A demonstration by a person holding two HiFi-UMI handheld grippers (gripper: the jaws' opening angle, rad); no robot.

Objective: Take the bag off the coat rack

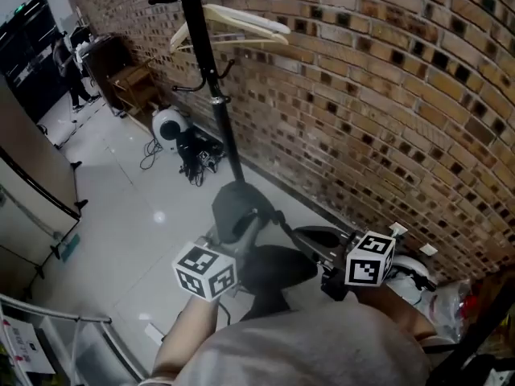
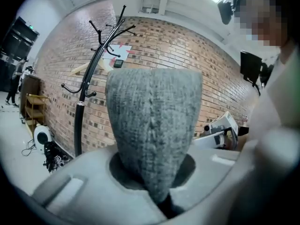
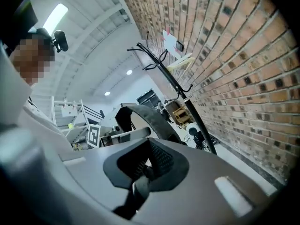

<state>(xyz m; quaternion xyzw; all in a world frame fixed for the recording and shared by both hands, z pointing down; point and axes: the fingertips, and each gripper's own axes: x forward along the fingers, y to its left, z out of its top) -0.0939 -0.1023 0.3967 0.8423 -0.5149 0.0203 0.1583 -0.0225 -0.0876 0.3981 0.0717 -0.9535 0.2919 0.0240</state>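
The bag hangs between my two grippers, apart from the black coat rack (image 1: 216, 95), whose pole stands behind it against the brick wall. Its grey knit part (image 1: 233, 206) rises from the shut jaws of my left gripper (image 1: 241, 233). In the left gripper view this grey fabric (image 2: 153, 121) fills the middle, pinched at the left gripper (image 2: 163, 199). My right gripper (image 1: 312, 249) is shut on the bag's black strap (image 3: 146, 118), which loops up from the right gripper (image 3: 138, 190). The coat rack (image 2: 88, 83) shows left of the fabric.
Pale wooden hangers (image 1: 237, 24) hang on the rack's upper hooks. A white round appliance (image 1: 167, 124) with cables lies at the wall's foot, and a wooden chair (image 1: 133, 83) stands beyond. A person (image 1: 68, 69) stands far left. A red-and-clear plastic bag (image 1: 460, 300) lies at the right.
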